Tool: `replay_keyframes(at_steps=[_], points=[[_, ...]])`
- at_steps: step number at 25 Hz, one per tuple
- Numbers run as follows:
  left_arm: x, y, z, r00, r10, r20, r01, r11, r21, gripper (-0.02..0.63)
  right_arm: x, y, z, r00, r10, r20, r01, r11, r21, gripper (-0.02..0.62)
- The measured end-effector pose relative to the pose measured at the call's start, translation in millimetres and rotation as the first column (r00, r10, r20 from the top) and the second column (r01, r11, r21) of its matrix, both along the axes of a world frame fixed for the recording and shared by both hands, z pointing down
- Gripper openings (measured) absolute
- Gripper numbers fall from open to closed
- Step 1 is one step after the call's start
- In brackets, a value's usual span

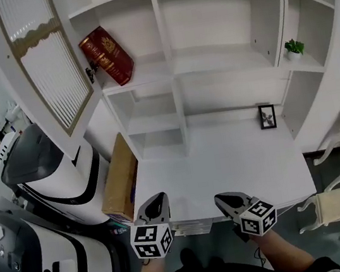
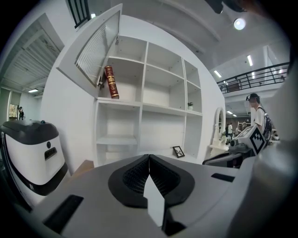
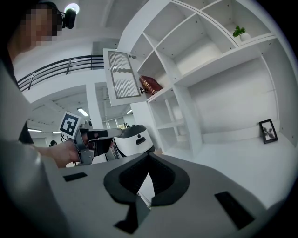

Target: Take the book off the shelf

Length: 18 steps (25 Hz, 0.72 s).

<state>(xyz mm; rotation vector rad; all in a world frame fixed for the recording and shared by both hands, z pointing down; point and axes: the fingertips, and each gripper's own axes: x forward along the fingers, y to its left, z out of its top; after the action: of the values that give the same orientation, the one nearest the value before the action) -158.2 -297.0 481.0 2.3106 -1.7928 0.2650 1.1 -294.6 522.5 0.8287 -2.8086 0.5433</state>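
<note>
A: Entry one, the jaws. What do we record?

B: We list the left gripper (image 2: pixel 149 156) (image 1: pixel 158 199) as clenched: its black ribbed pads meet at the tip, with nothing between them. We enter the right gripper (image 3: pixel 149 155) (image 1: pixel 222 199) the same way, pads closed together on nothing.

A: And where do we place the pair?

B: Low and side by side at the near edge of the white desk top (image 1: pixel 225 162), their marker cubes toward us.

A: Next, the task's thing.

B: One dark red hardback book with gold lettering (image 1: pixel 106 56) (image 2: pixel 111 82) (image 3: pixel 150 85). We find it in the upper left compartment of the white open shelf unit (image 1: pixel 159 25). Its foot is on the board and it leans tilted toward that compartment's left side. It is well apart from both grippers and untouched.

A: Adjoining items?

B: One white cabinet door with a ribbed glass panel (image 1: pixel 43 62), swung open just beside the book.

A: The remainder?

B: We count four more:
- One small black picture frame (image 1: pixel 267 116), upright at the back of the desk top, toward the right.
- One small green plant in a white pot (image 1: pixel 294 48), on a right-hand shelf.
- One white-and-black rounded machine (image 1: pixel 61 175), left of the unit.
- One brown cardboard box (image 1: pixel 119 178), between that machine and the desk.
</note>
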Motion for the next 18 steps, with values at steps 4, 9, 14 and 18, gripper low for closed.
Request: replay_keyframes(at_steps=[4,9,14,18], points=[[-15,-27,-10,1.0,0.019,0.0,-0.019,1.0,0.016,0.011,-15,-24,-14,1.0,0.015,-0.007,-0.014,1.0,0.027,0.014],[-39,-57,-25,0.998,0.059,-0.018,-0.058,0.998,0.035,0.011,-47,-53,-29,0.999,0.036,-0.011,-0.035,0.998,0.048,0.014],[-66,-79,-49,0.994,0.104,-0.016,-0.102,0.992,0.077,0.012,-82,-76,-50,0.997,0.078,-0.008,-0.077,0.993,0.087,0.014],[-80,-89,-59,0.993,0.122,0.005,-0.122,0.989,0.087,0.012,-99,-85,-64,0.995,0.104,-0.007,-0.102,0.988,0.12,0.014]])
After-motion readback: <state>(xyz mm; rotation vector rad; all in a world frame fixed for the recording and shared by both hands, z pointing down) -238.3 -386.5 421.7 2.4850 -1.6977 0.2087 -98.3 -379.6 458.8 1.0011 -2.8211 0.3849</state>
